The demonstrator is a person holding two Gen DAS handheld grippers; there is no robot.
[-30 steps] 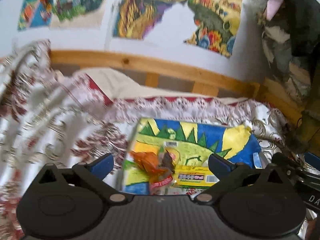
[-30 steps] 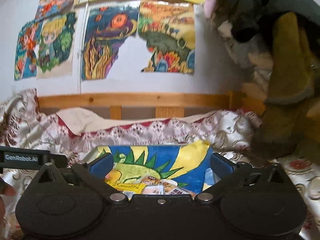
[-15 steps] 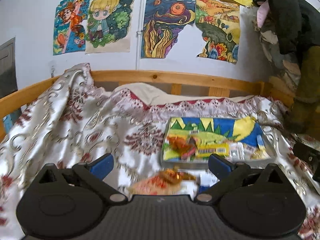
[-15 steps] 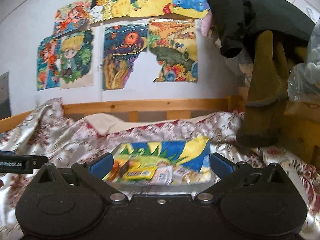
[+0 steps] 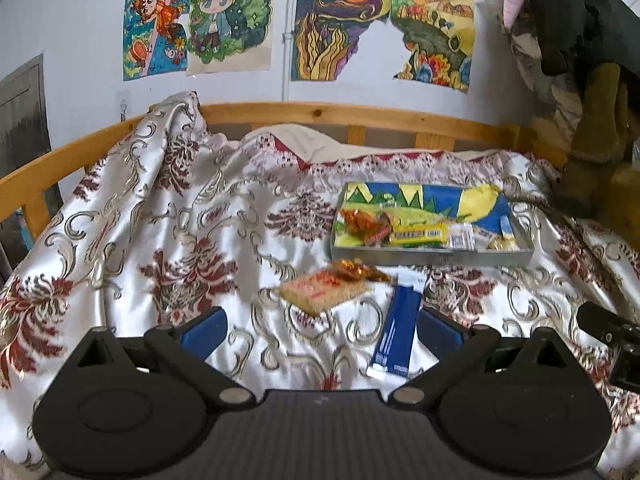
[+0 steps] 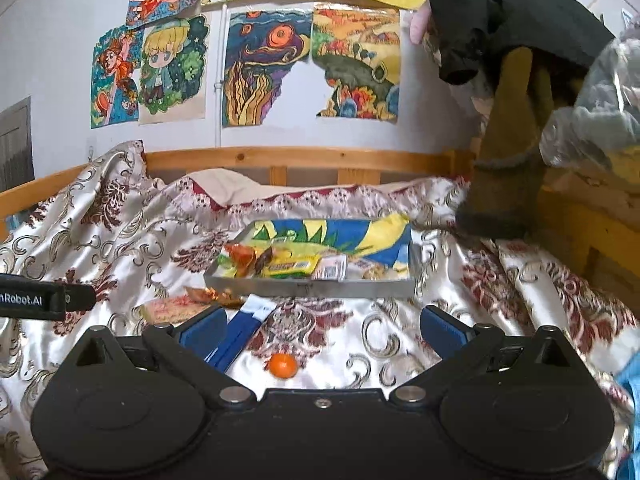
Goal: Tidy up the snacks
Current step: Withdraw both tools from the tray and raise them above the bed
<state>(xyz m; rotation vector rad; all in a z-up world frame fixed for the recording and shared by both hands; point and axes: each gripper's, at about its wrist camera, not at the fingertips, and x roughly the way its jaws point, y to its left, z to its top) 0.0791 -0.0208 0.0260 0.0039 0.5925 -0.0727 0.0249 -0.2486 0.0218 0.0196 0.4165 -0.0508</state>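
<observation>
A shallow metal tray (image 5: pixel 432 257) (image 6: pixel 320 289) lined with a colourful drawing sits on the bedspread and holds an orange wrapper (image 5: pixel 362 222), a yellow bar (image 5: pixel 418 234) (image 6: pixel 290 267) and other small packets. In front of it on the cloth lie a pale rice cracker packet (image 5: pixel 322 290) (image 6: pixel 170 309), an orange-gold wrapped snack (image 5: pixel 356 270), a blue bar (image 5: pixel 398 330) (image 6: pixel 236 338) and a small orange sweet (image 6: pixel 283 365). My left gripper (image 5: pixel 322 326) is open and empty, well short of the tray. My right gripper (image 6: pixel 323 327) is open and empty too.
A wooden bed rail (image 5: pixel 340 114) runs behind the satin floral bedspread (image 5: pixel 160 240). Drawings (image 5: pixel 340 20) hang on the wall. Dark and olive garments (image 6: pixel 512 140) hang at the right, with a plastic bag (image 6: pixel 600 108) beside them. The other gripper's body (image 6: pixel 40 300) shows at the left.
Both grippers have pulled back from the tray and away from it, so the loose snacks in front of the tray have come into view. Both stay open and empty.
</observation>
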